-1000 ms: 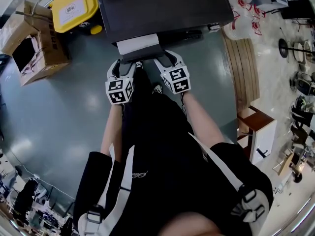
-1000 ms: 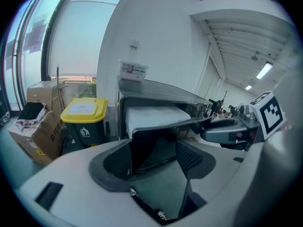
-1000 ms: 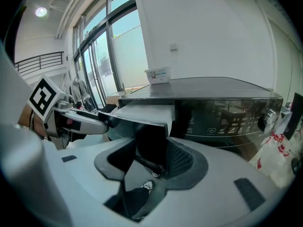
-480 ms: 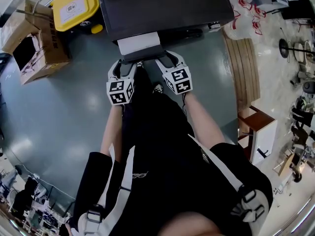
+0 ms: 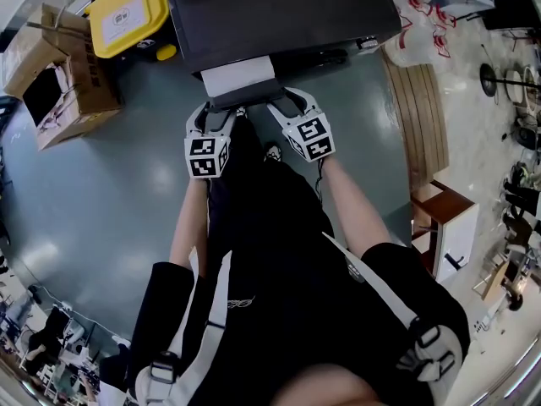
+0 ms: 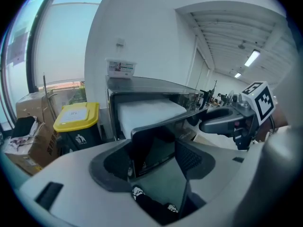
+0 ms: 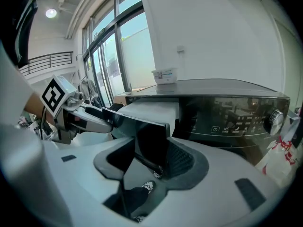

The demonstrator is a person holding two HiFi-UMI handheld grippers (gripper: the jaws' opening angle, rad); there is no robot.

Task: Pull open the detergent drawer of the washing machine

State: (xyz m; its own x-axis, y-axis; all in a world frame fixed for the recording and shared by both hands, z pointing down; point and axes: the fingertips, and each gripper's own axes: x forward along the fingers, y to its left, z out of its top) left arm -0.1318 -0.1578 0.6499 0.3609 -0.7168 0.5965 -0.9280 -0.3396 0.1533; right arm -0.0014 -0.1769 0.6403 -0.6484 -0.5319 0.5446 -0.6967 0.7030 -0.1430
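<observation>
The black washing machine [image 5: 279, 15] stands in front of me with its detergent drawer [image 5: 239, 76] pulled out and its white inside showing. The drawer's dark front panel [image 7: 151, 136] has a gripper at each end. My left gripper [image 5: 221, 108] is shut on the left end, and the panel [image 6: 151, 145] fills the gap between its jaws. My right gripper [image 5: 283, 101] is shut on the right end, whose edge lies against the ribbed pad [image 7: 182, 157]. Each gripper view shows the other gripper: the right gripper [image 6: 227, 122] and the left gripper [image 7: 90, 119].
A yellow-lidded bin [image 5: 127, 11] and an open cardboard box [image 5: 59, 74] stand left of the machine. A slatted wooden board [image 5: 418, 117] and a plastic bag [image 5: 414, 49] are at its right. A small box [image 7: 163, 75] sits on the machine's top. A knob [image 7: 274, 119] is on the control panel.
Both grippers have rolled slightly where they hold the drawer front. The drawer stands out about as far as before.
</observation>
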